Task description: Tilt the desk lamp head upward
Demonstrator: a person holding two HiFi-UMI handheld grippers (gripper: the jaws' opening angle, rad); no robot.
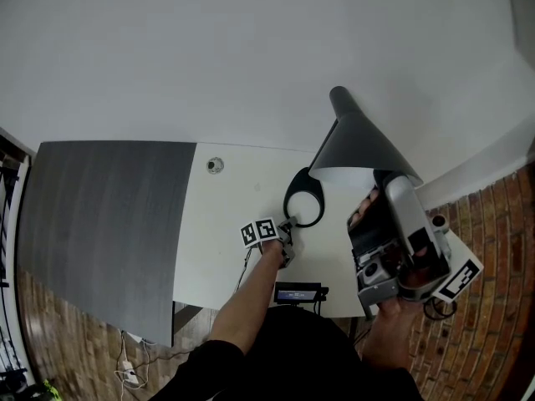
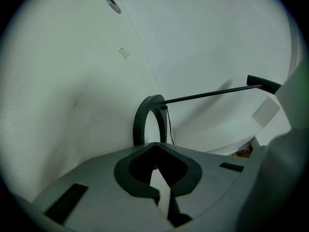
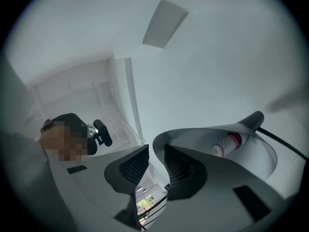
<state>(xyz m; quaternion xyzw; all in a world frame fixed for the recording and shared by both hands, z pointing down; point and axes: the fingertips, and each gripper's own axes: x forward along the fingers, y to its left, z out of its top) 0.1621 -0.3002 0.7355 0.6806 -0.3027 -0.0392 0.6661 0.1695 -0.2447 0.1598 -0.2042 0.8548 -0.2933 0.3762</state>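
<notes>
Head view: left claw has its tips closed at the near edge of the lamp's ring base on the white bench; can't tell if it pinches the ring. Lamp head sits up right of the base. Right claw is narrow, clamped on the cone's rim. Shade looks light, thin and slick, hinge probably stiff. Rim is the best hold; lift gently with the base pinned.

left gripper jaws together — lamp's ring base just beyond, thin arm running right.
</notes>
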